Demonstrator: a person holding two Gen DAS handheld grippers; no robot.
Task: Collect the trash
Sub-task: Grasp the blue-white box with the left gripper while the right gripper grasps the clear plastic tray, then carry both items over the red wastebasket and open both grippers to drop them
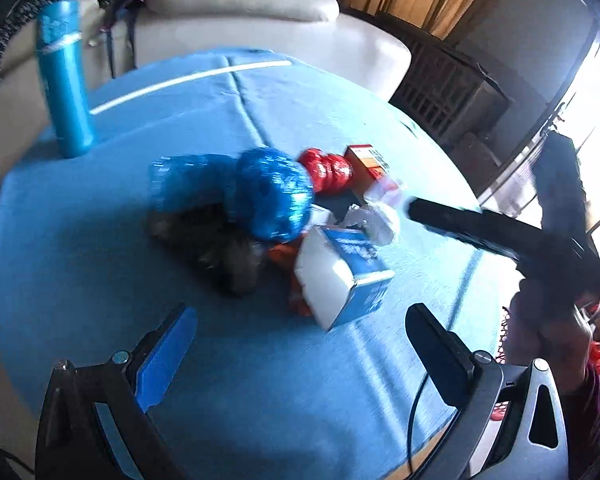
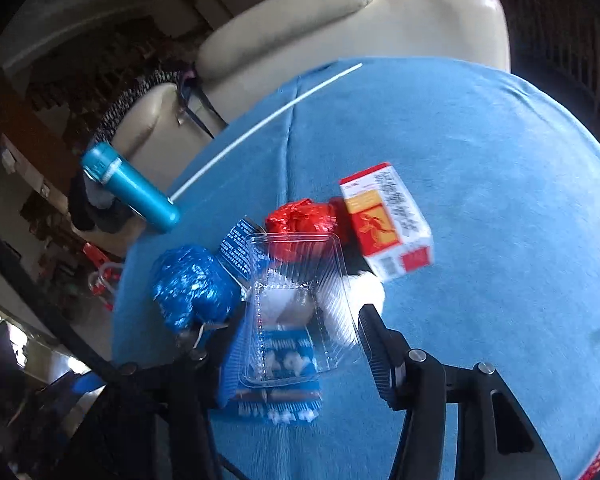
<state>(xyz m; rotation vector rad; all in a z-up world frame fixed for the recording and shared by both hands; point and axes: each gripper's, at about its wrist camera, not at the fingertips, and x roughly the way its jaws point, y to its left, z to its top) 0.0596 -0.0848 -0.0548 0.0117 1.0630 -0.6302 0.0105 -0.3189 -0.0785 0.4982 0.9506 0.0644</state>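
A pile of trash lies on a blue-clothed table (image 1: 240, 360): a blue-and-white carton (image 1: 340, 276), a crumpled blue foil wrapper (image 1: 272, 192), a red foil wrapper (image 1: 328, 170), a red-and-white box (image 1: 366, 162), white crumpled paper (image 1: 374, 220) and a dark bag (image 1: 216, 240). My left gripper (image 1: 300, 324) is open just in front of the carton. My right gripper (image 2: 296, 332) is open around a clear plastic clamshell (image 2: 296, 304) lying on the carton; the red-and-white box (image 2: 388, 220) and the blue foil (image 2: 192, 284) flank it.
A tall blue bottle (image 1: 66, 80) stands at the table's far left edge. A cream sofa (image 1: 240, 20) sits behind the table. The right gripper's black arm (image 1: 500, 232) reaches in from the right in the left wrist view.
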